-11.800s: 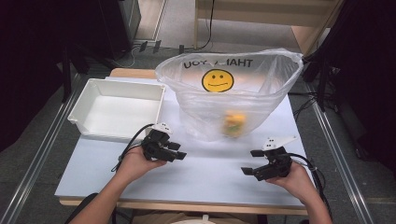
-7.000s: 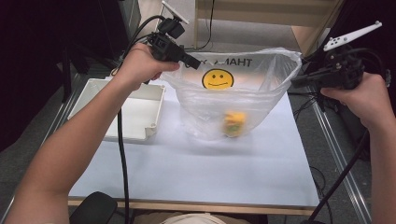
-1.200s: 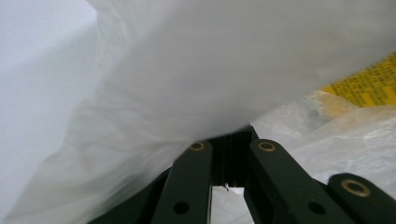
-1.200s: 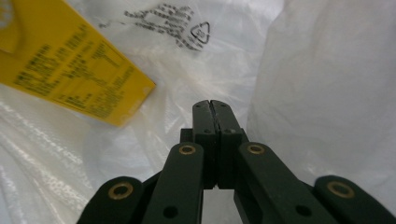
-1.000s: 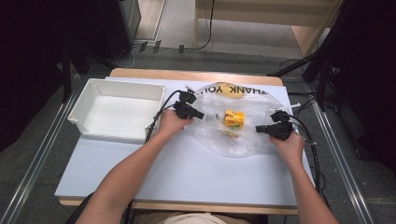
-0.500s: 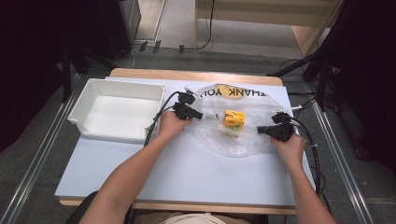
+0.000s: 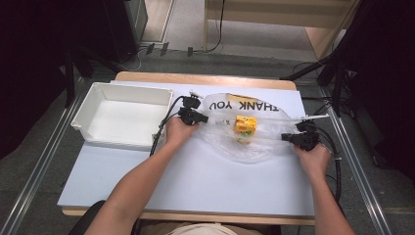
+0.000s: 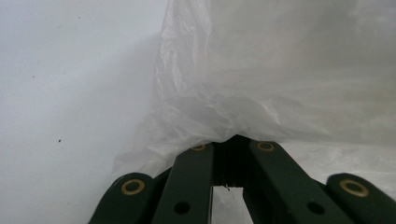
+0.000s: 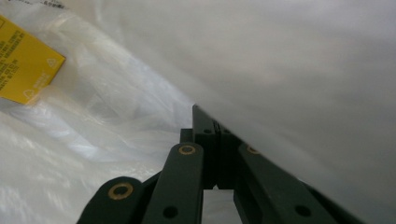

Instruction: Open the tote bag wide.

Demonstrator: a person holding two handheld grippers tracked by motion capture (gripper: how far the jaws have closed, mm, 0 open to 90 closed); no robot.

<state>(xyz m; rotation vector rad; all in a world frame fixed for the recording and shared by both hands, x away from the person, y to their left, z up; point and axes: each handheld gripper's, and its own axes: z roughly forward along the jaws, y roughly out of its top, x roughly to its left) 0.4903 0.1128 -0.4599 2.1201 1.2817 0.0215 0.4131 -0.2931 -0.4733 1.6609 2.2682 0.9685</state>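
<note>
A clear plastic bag point(image 7: 249, 144) printed "THANK YOU" lies flat on the pale table sheet point(image 7: 195, 181). Inside it sits a yellow carton point(image 7: 245, 124). My left gripper point(image 7: 204, 118) is shut on the bag's left edge; in the left gripper view the film point(image 8: 280, 84) bunches up right at the closed tips point(image 8: 233, 140). My right gripper point(image 7: 285, 138) is shut on the bag's right edge. In the right gripper view the closed tips point(image 9: 210, 122) pinch the film point(image 9: 116, 140), and a corner of the yellow carton point(image 9: 25, 60) shows at the upper left.
An empty white tray point(image 7: 93, 122) stands at the left of the table, just beside my left hand. Cables trail from both grippers. The table's wooden far edge point(image 7: 205, 78) lies beyond the bag, with floor, cables and dark stands beyond it.
The bag, once upright and open, then lifted, now lies flat. Over the last second my right gripper drew slightly right and nearer the person with the bag's edge; the left stayed put.
</note>
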